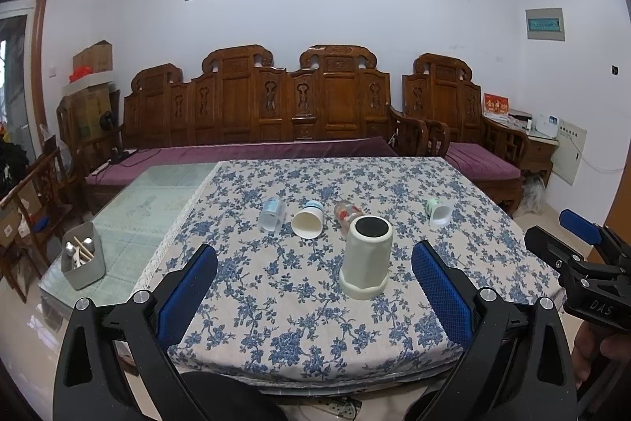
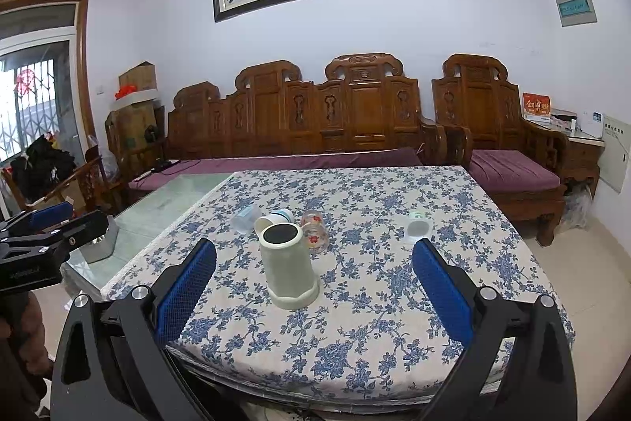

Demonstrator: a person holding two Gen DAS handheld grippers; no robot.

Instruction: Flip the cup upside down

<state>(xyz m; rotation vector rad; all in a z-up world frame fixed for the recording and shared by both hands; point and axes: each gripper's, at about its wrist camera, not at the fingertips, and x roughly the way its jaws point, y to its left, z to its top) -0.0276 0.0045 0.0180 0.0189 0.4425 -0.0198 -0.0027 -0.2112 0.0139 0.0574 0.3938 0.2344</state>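
A pale green cup (image 1: 366,257) stands upside down on the floral tablecloth (image 1: 276,302), black base up; it also shows in the right wrist view (image 2: 290,263). Behind it lie several cups on their sides: a clear plastic one (image 1: 272,212), a white one with a blue band (image 1: 308,219), a glass with red print (image 1: 347,214) and a small green-white one (image 1: 439,212). My left gripper (image 1: 314,263) is open and empty, short of the cup. My right gripper (image 2: 314,263) is open and empty, also short of it.
A grey holder (image 1: 83,259) with spoons and chopsticks stands on the glass table part at the left. The right gripper body (image 1: 583,263) shows at the right edge of the left view. A carved wooden sofa (image 1: 256,105) stands behind the table.
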